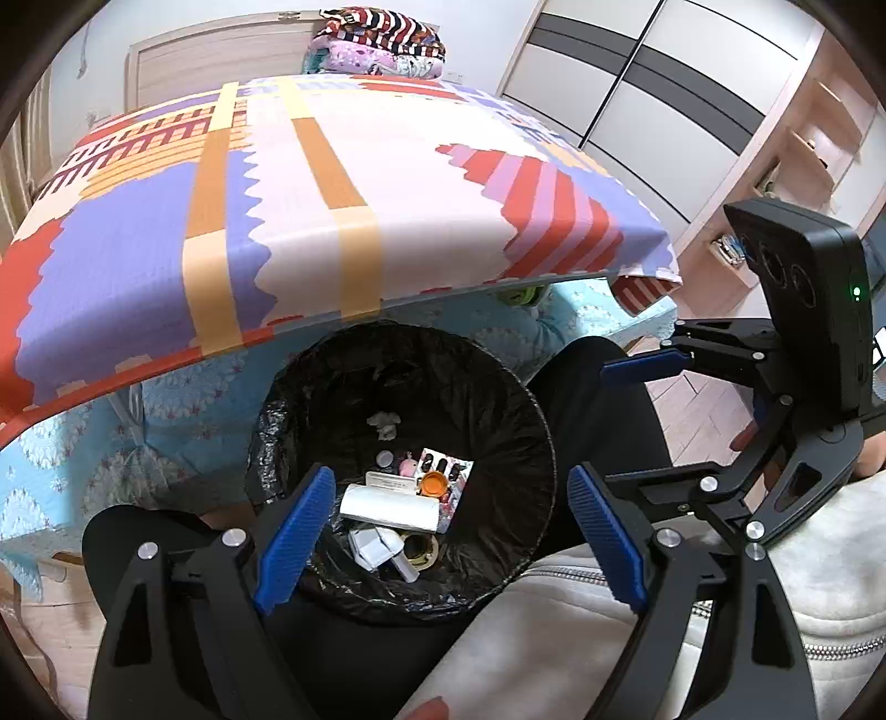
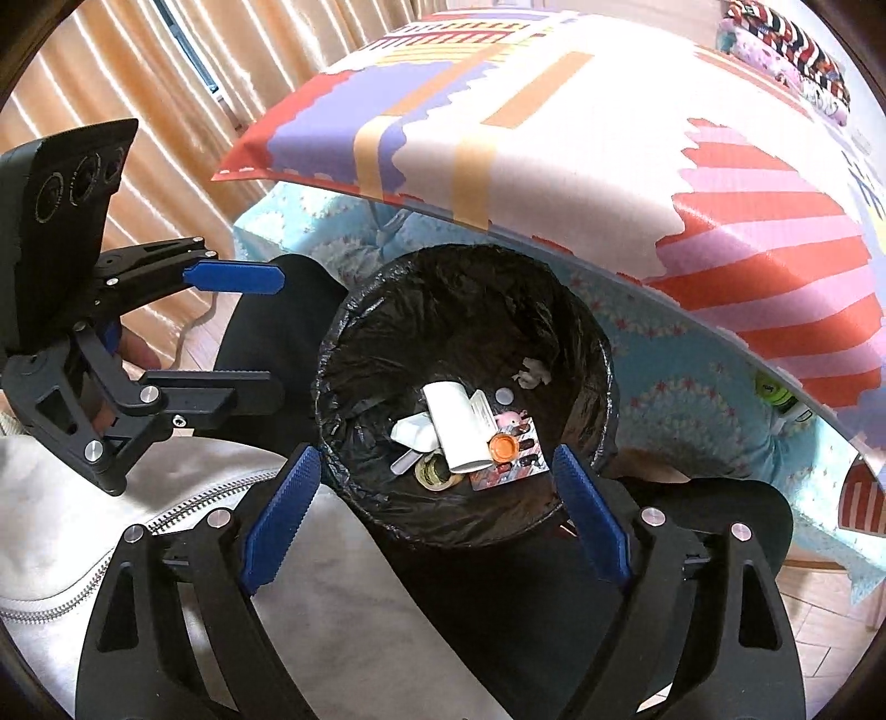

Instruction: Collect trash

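A round bin lined with a black bag [image 1: 498,387] stands on the floor by the bed; it also shows in the right wrist view [image 2: 387,310]. Inside lie a white roll [image 1: 387,507] [image 2: 457,426], an orange cap [image 1: 433,484] [image 2: 503,447], a tape ring [image 1: 421,548] [image 2: 434,472], a blister pack [image 2: 515,471] and a crumpled tissue [image 1: 384,423] [image 2: 531,372]. My left gripper [image 1: 448,540] is open and empty above the bin's near rim; it also shows in the right wrist view [image 2: 243,327]. My right gripper [image 2: 437,518] is open and empty above the bin; it shows in the left wrist view [image 1: 626,421].
A bed with a colourful patterned mat [image 1: 332,210] [image 2: 554,138] overhangs the bin's far side. The person's dark legs [image 1: 598,399] and white jacket [image 2: 138,487] are beside the bin. Folded bedding [image 1: 382,44], a wardrobe [image 1: 664,99] and curtains [image 2: 111,83] surround.
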